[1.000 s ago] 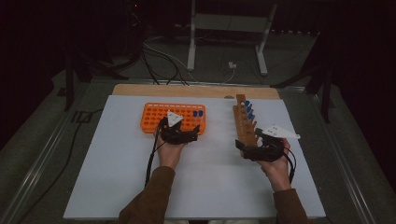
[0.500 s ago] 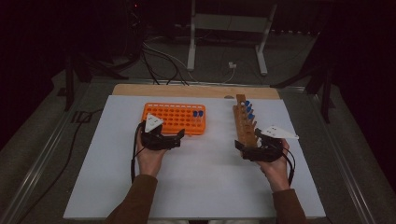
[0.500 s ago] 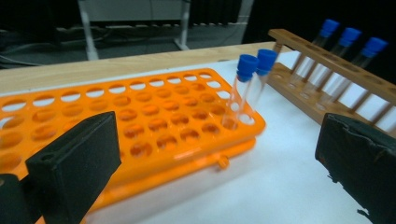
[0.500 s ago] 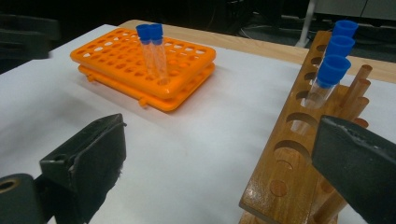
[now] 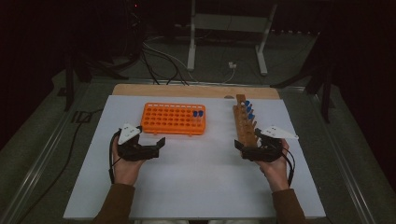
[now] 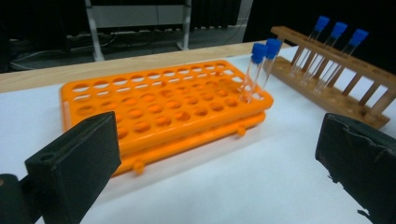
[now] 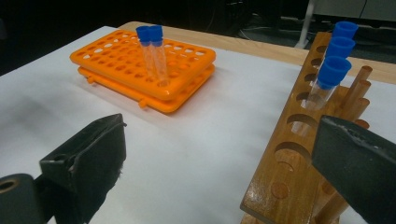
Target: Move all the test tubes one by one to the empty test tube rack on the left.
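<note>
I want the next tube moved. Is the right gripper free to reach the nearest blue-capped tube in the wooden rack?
Probably yes: the right gripper is open beside the wooden rack, with empty holes before the nearest tube.

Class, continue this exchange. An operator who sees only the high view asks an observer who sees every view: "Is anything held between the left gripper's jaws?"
Observer: No. In the left gripper view, the left gripper stands open, with only bare white table between its jaws.
Operator: And the right one?
Observer: The right gripper is open too. In its own view, the near end of the wooden rack lies between its jaws, close to the right-hand one.
Operator: Are that rack's near holes filled?
Observer: No, the near holes are empty. The three blue-capped tubes stand farther along.
</note>
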`<move>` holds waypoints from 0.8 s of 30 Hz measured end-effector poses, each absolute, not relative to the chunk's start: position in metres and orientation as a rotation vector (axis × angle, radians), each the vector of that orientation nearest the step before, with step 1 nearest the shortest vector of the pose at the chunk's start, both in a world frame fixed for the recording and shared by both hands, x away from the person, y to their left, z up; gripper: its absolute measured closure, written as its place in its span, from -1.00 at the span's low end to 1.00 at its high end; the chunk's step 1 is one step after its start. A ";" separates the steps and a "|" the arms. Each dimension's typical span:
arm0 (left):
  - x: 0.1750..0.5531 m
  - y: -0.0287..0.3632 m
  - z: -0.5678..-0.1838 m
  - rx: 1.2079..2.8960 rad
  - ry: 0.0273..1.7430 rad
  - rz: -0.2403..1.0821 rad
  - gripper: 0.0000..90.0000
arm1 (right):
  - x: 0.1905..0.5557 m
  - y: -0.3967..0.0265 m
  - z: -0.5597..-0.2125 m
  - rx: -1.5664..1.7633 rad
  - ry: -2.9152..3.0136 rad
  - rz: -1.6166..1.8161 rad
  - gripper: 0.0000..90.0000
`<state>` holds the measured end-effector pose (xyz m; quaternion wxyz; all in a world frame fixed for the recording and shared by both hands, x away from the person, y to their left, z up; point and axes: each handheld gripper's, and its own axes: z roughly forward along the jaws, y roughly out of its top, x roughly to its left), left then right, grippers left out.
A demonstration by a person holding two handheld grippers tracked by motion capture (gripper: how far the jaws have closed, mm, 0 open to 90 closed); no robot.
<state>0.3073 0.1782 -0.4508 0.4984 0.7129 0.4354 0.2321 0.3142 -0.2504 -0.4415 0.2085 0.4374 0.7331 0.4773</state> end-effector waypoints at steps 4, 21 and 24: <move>0.298 0.190 -0.453 1.712 1.052 0.588 -0.98 | 0.315 -0.251 -0.441 1.219 2.034 1.333 -0.93; 0.289 0.210 -0.457 1.675 1.098 0.650 -0.98 | 0.324 -0.254 -0.435 1.184 2.039 1.317 -0.93; 0.289 0.212 -0.458 1.665 1.114 0.679 -0.98 | 0.330 -0.256 -0.432 1.168 2.027 1.286 -0.91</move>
